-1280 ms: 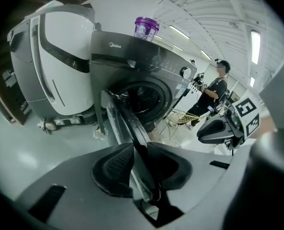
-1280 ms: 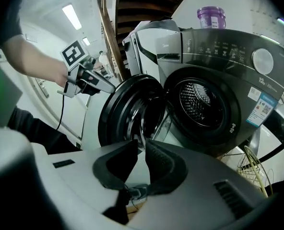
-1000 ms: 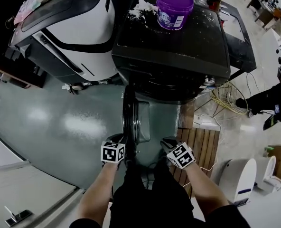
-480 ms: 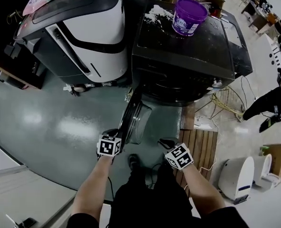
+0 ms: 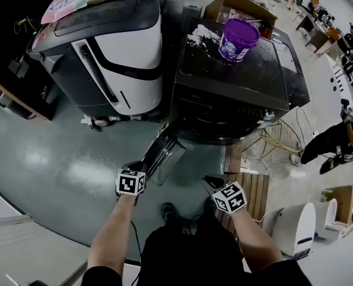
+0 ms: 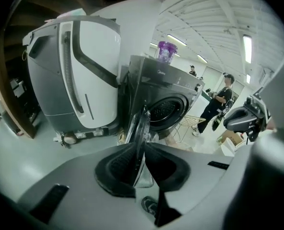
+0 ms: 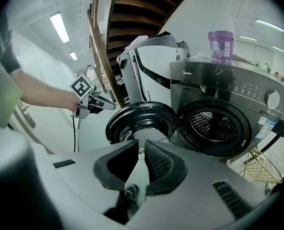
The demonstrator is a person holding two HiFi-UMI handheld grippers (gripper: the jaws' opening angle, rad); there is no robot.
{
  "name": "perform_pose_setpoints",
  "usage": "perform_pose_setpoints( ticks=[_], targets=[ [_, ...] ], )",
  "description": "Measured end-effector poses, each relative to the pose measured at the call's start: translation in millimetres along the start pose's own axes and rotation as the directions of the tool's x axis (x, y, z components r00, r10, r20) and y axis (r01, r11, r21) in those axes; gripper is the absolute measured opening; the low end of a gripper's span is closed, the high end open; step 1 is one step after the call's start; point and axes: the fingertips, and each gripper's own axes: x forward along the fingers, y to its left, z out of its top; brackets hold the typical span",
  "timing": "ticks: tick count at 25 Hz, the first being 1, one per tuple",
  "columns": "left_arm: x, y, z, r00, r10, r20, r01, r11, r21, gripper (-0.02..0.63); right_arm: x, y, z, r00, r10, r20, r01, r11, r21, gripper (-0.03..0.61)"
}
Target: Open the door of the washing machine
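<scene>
Your left gripper (image 6: pixel 141 151) is pinched tight on the door (image 6: pixel 142 121). The door runs edge-on between the pads, so you hold it by its free rim, far from the hinge. That is probably where a pull swings it easiest.

In the head view the door stands out at an angle from the front of the washer (image 5: pixel 236 76), hinged at the front left corner. Its free rim is at your left gripper, low over the floor. The right gripper view shows the drum (image 7: pixel 214 126) mouth fully uncovered, so the task looks mostly done. Next is probably a little more swing, or just letting go.

Your right gripper (image 7: pixel 142 153) has its jaws pressed together on nothing. The door's inner face sits beyond the tips, apart from them. In the head view this gripper hangs to the right near the wooden slats (image 5: pixel 254 180), clear of the door's arc. It is likely parked there so it doesn't block the swing.

Risks: the thin rim could slip from the pinch if you pull off the arc. The door also opens toward the white machine (image 5: pixel 126 58) on the left, so watch that side. The purple tub (image 5: pixel 238 39) on top of the washer isn't involved.
</scene>
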Motion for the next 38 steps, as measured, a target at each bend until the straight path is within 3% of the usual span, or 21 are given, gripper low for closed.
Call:
perform_pose_setpoints(
  ticks=[5, 9, 18, 26, 33, 38],
  targets=[
    [-40.1, -6.3, 31.1, 0.991, -0.023, 0.133, 0.024, 1.000, -0.007, 0.064, -7.0, 24.8, 12.2, 0.999, 0.018, 0.048, -0.021, 0.998, 0.054, 0.051],
    [-74.0, -15.7, 49.2, 0.973, -0.022, 0.228, 0.028, 0.999, -0.023, 0.064, -18.8, 40.6, 26.4, 0.996, 0.038, 0.080, -0.041, 0.999, 0.033, 0.048],
    [-122.9, -38.2, 84.4, 0.935, 0.017, 0.355, 0.007, 0.998, -0.068, 0.057, -50.7, 28.0, 73.8, 0.979, 0.057, 0.198, -0.062, 0.998, 0.022, 0.037],
    [-136.5, -83.0, 116.3, 0.894, 0.083, 0.440, -0.014, 0.987, -0.158, 0.055, -121.2, -22.5, 111.4, 0.939, 0.046, 0.340, -0.038, 0.999, -0.030, 0.035],
    [-128.8, -151.1, 155.7, 0.878, 0.086, 0.472, -0.055, 0.995, -0.078, 0.054, -180.4, -90.6, 115.7, 0.909, 0.001, 0.418, 0.006, 1.000, -0.016, 0.017],
    [-125.1, -202.6, 181.2, 0.860, 0.082, 0.504, -0.080, 0.996, -0.026, 0.054, -214.6, -121.8, 116.9, 0.882, 0.015, 0.471, 0.000, 1.000, -0.032, 0.017]
  ],
)
